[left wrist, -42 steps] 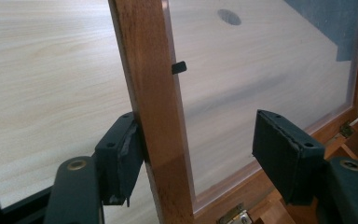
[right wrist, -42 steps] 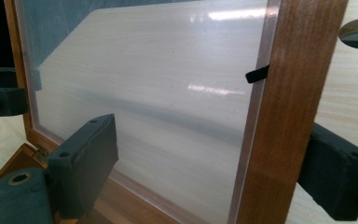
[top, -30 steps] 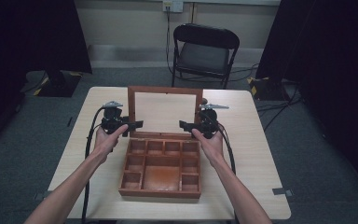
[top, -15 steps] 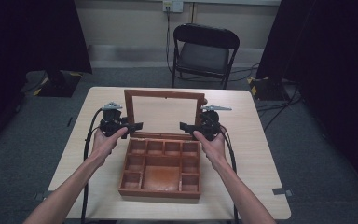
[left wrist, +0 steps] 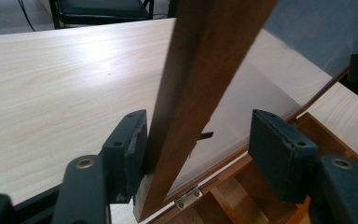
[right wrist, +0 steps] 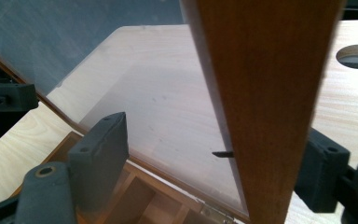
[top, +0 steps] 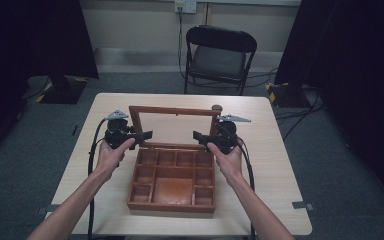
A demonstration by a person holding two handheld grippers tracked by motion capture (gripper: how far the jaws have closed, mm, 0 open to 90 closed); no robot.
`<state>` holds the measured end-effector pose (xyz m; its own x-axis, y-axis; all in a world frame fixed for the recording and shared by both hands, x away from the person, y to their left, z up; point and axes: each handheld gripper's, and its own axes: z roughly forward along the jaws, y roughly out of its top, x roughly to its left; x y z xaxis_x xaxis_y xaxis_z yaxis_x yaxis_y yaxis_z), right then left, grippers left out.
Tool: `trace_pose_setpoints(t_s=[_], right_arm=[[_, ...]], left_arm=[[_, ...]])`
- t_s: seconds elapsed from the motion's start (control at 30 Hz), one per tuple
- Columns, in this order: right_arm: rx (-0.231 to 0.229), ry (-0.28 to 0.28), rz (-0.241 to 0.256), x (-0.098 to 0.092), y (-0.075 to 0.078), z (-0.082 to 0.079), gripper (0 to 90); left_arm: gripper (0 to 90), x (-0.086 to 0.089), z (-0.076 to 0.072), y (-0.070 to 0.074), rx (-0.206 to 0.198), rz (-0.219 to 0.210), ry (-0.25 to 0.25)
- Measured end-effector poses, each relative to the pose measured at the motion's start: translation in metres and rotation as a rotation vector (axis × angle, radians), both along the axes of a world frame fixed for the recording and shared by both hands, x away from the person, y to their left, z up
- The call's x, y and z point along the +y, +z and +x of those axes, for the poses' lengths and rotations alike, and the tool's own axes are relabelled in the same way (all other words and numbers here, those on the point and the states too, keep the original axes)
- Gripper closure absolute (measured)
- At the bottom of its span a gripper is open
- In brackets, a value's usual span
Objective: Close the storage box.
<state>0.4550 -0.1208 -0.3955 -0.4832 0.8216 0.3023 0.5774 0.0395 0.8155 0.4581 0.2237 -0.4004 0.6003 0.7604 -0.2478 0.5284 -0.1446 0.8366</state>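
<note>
Fingers first: both of my grippers stand spread around the side rails of the lid, not clamped on them. On the left gripper (left wrist: 196, 158) the outer pad (left wrist: 133, 149) touches the left rail of the lid (left wrist: 200, 74) while the other pad sits well apart from it, so I judge it is steadying the rail, not pinching it. On the right gripper (right wrist: 205, 163) the rail of the lid (right wrist: 265, 93) passes between the two pads, and I cannot tell whether the far pad behind the wood touches it. Nearest to me, relative to the lid, the wooden box (top: 172, 179) lies open on the table (top: 280, 165) with its compartments bare, and a small brass hinge (left wrist: 189, 197) joins box and lid at the rear edge. Compared with a second ago the lid has swung further up: then it leaned back toward the far side of the table, and now it stands close to upright above the rear edge of the box, with both grippers carried inward and up along with it. I read that as closing under way, with the lid about at its tipping point, so from here it should be lowered toward me gently instead of dropped. Beyond the lid a small brown knob (top: 217, 107) sits by its top right corner, and farther off a black folding chair (top: 220, 55) stands behind the table.
</note>
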Motion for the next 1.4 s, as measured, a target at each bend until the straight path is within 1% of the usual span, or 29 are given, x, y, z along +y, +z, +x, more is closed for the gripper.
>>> trace_pose_setpoints(t_s=[0.1,0.17,0.23,0.3,0.37,0.47,0.57,0.7,0.73,0.83,0.87,1.0,1.1,1.13,1.2,1.27,1.33,1.4], right_arm=[[0.001,0.006,-0.001,-0.001,0.000,-0.002,21.2],[0.001,0.011,-0.002,-0.001,0.000,-0.003,21.2],[0.002,0.016,-0.004,-0.002,0.001,-0.004,21.6],[-0.001,0.022,-0.013,-0.003,0.001,-0.006,23.2],[-0.001,0.027,-0.023,-0.004,0.001,-0.007,24.6],[0.002,0.031,-0.012,-0.007,0.001,-0.009,26.1],[-0.003,0.037,-0.015,-0.010,0.001,-0.013,27.7],[-0.001,0.037,-0.016,-0.014,0.002,-0.017,28.2],[0.000,0.037,-0.022,-0.015,0.002,-0.018,28.3],[0.004,0.042,-0.022,-0.017,0.002,-0.019,28.2],[0.010,0.040,-0.016,-0.019,0.001,-0.021,28.2],[0.015,0.046,-0.019,-0.022,-0.002,-0.022,28.3],[0.026,0.048,-0.022,-0.024,-0.005,-0.024,31.6],[0.031,0.048,-0.016,-0.025,-0.007,-0.024,32.4],[0.037,0.048,-0.010,-0.027,-0.008,-0.024,35.0],[0.039,0.057,-0.008,-0.028,-0.009,-0.024,35.0],[0.036,0.061,-0.021,-0.028,-0.011,-0.026,36.0],[0.039,0.065,-0.021,-0.028,-0.011,-0.026,35.9]], left_arm=[[38.8,0.001,-0.002,0.000,0.004,-0.008,-0.005],[38.7,0.001,-0.002,0.001,0.004,-0.005,-0.009],[38.8,0.000,-0.005,0.001,-0.005,0.015,-0.007],[38.7,0.000,-0.006,0.001,-0.011,0.017,-0.006],[39.1,0.001,-0.007,0.001,-0.009,0.014,-0.009],[39.3,0.002,-0.008,0.002,-0.010,0.017,-0.022],[39.3,0.002,-0.010,0.002,-0.010,0.019,-0.030],[39.1,0.003,-0.012,0.002,-0.011,0.029,-0.042],[38.9,0.003,-0.012,0.002,-0.008,0.023,-0.039],[37.9,0.003,-0.013,0.003,-0.007,0.028,-0.044],[37.6,0.003,-0.013,0.003,-0.005,0.015,-0.042],[36.7,0.003,-0.017,0.004,-0.015,0.011,-0.031],[34.9,0.004,-0.021,0.004,-0.022,0.008,-0.032],[34.5,0.004,-0.022,0.005,-0.025,0.002,-0.034],[33.9,0.004,-0.024,0.006,-0.027,0.010,-0.039],[33.5,0.005,-0.026,0.007,-0.027,0.012,-0.043],[33.9,0.007,-0.029,0.009,-0.032,0.016,-0.055],[34.0,0.010,-0.031,0.010,-0.033,0.014,-0.055]])
